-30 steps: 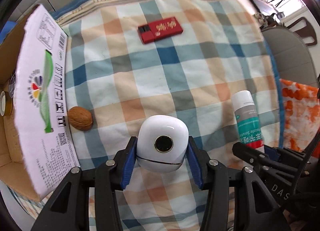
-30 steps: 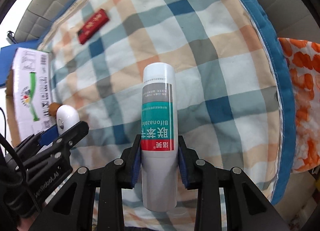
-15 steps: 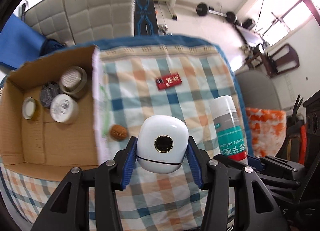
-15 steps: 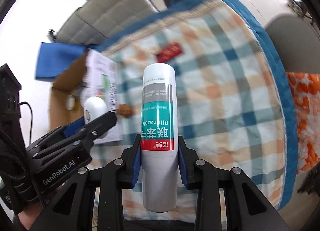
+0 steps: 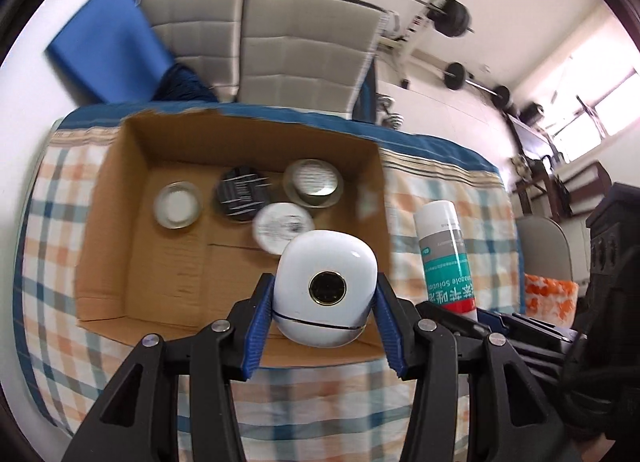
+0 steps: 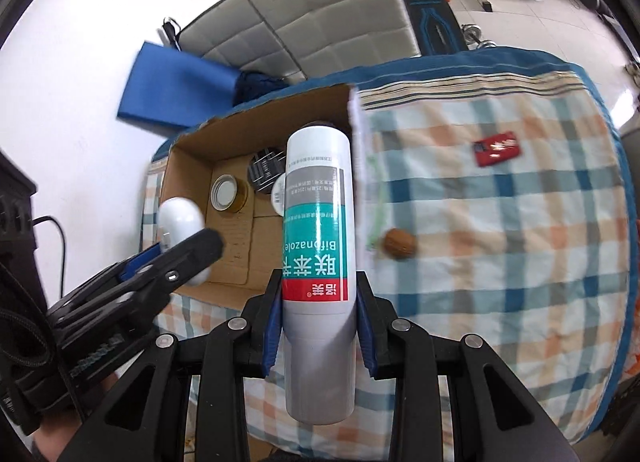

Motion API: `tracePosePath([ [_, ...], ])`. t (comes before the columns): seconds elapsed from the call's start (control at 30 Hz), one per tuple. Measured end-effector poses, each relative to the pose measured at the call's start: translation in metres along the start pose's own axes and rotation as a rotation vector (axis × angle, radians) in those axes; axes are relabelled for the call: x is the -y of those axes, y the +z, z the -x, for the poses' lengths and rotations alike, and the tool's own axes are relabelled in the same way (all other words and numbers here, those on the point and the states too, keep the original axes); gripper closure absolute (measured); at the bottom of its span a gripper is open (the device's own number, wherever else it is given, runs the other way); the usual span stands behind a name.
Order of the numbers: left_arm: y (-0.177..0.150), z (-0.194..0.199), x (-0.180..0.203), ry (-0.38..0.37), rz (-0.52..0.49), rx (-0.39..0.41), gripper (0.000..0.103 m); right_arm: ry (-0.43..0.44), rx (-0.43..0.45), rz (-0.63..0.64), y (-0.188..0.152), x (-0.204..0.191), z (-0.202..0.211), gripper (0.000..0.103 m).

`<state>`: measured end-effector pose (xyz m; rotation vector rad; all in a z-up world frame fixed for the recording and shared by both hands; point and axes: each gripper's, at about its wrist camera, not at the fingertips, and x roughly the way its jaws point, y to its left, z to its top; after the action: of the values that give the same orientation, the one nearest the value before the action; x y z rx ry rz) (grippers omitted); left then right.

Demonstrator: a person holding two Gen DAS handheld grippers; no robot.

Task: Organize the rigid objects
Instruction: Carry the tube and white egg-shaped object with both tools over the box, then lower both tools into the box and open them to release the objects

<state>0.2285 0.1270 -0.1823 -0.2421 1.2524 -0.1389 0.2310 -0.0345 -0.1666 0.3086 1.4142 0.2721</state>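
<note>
My left gripper (image 5: 324,316) is shut on a rounded white case (image 5: 326,288) with a dark round button, held above the near side of an open cardboard box (image 5: 120,254). My right gripper (image 6: 318,316) is shut on a white and teal spray bottle (image 6: 318,222), which hangs over the box's right wall; the same bottle (image 5: 444,258) shows at the right of the left wrist view. Inside the box lie several round tins (image 5: 314,182). On the checked cloth (image 6: 500,262) a walnut (image 6: 399,244) and a red flat packet (image 6: 498,148) lie to the right of the box.
The box's white printed flap (image 6: 362,166) stands up along its right side. Grey padded chairs (image 5: 304,46) and a blue mat (image 5: 108,58) are behind the table, barbells (image 5: 452,18) further back. An orange patterned cloth (image 5: 550,298) lies off the right edge.
Both grippers have risen and swung left from over the cloth to over the cardboard box, each keeping its object. The box's inside and the room behind have come into view.
</note>
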Motion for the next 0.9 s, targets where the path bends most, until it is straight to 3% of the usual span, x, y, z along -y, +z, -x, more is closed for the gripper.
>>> tracePosePath([
  [0.3,0.013,-0.039,-0.082,0.047,0.055,-0.080,0.058,-0.202,-0.039,0.017,0.019,-0.053,-0.102,0.069],
  [0.67,0.016,-0.117,-0.128,0.061,0.041,-0.244,0.058,-0.347,-0.081,-0.038,0.036,-0.042,-0.179,0.069],
  [0.9,0.022,-0.154,-0.135,0.081,-0.002,-0.338,0.058,-0.377,-0.160,-0.077,0.040,-0.029,-0.217,0.068],
])
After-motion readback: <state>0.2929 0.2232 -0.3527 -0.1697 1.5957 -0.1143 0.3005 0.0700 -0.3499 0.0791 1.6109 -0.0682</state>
